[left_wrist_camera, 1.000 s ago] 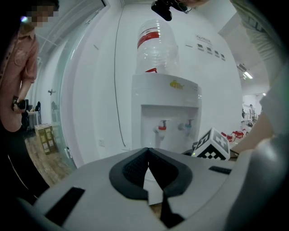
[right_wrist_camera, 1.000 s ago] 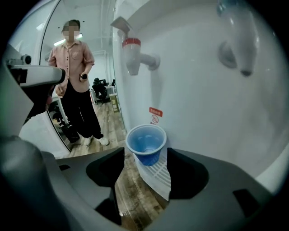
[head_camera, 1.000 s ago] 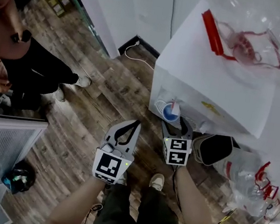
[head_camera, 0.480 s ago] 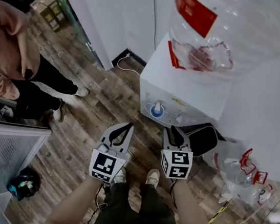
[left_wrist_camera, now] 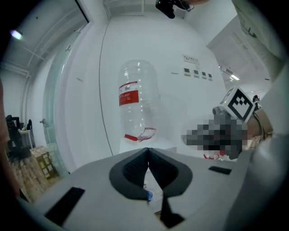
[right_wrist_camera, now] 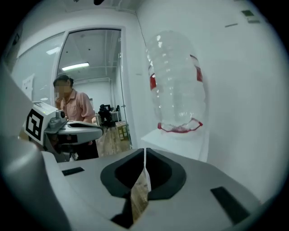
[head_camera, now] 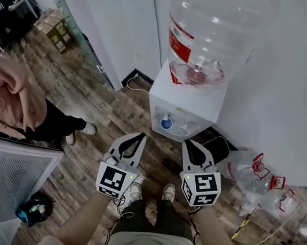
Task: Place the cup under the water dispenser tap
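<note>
The white water dispenser (head_camera: 186,101) stands against the wall with a big clear bottle (head_camera: 211,34) upside down on top. In its tap recess sits a small blue and white round thing (head_camera: 166,122); I cannot tell whether it is the cup or a tap. Both grippers hang in front of the dispenser, apart from it and empty. My left gripper (head_camera: 142,136) is shut, its tips meeting (left_wrist_camera: 147,151). My right gripper (head_camera: 186,142) is closing, its tips touching (right_wrist_camera: 144,151), with nothing between them.
A person in a pink top (head_camera: 3,101) stands at the left on the wood floor. A pale bin (head_camera: 9,164) is at the lower left. Empty bottles (head_camera: 259,176) and cables lie right of the dispenser. My shoes (head_camera: 170,192) are below the grippers.
Both grippers have drawn back from the dispenser's tap recess and risen. The right gripper's jaws, open at the recess a second ago, have come together.
</note>
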Demonstrator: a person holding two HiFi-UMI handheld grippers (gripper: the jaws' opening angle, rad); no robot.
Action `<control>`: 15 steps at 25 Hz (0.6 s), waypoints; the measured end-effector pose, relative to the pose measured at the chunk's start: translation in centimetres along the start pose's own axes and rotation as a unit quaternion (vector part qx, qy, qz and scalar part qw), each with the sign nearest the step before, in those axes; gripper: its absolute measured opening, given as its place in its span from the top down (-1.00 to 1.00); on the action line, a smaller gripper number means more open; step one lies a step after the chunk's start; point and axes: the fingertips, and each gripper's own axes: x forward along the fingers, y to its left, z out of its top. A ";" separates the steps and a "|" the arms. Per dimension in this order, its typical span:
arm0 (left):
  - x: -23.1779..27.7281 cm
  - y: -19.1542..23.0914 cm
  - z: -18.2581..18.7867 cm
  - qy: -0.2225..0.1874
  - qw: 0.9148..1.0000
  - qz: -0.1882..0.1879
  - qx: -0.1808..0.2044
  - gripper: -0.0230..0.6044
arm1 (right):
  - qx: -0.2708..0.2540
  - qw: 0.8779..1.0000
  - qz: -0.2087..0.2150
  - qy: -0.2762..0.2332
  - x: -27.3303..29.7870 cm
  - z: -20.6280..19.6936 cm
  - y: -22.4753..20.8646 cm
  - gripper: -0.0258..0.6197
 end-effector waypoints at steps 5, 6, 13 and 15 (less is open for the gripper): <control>-3.5 -1.0 6.6 -0.035 0.999 -0.003 0.020 0.91 | -0.025 0.999 0.013 -0.039 -5.4 6.2 1.8 0.88; -4.2 -1.3 7.8 -0.044 0.999 -0.004 0.021 0.91 | -0.027 0.998 0.014 -0.048 -6.4 7.3 2.1 0.88; -8.4 -3.5 14.6 -0.092 0.996 -0.013 0.014 0.91 | -0.038 0.994 0.012 -0.104 -13.4 12.7 3.0 0.90; -9.5 -3.8 15.8 -0.098 0.995 -0.014 0.011 0.91 | -0.041 0.992 0.014 -0.115 -14.9 13.8 3.4 0.90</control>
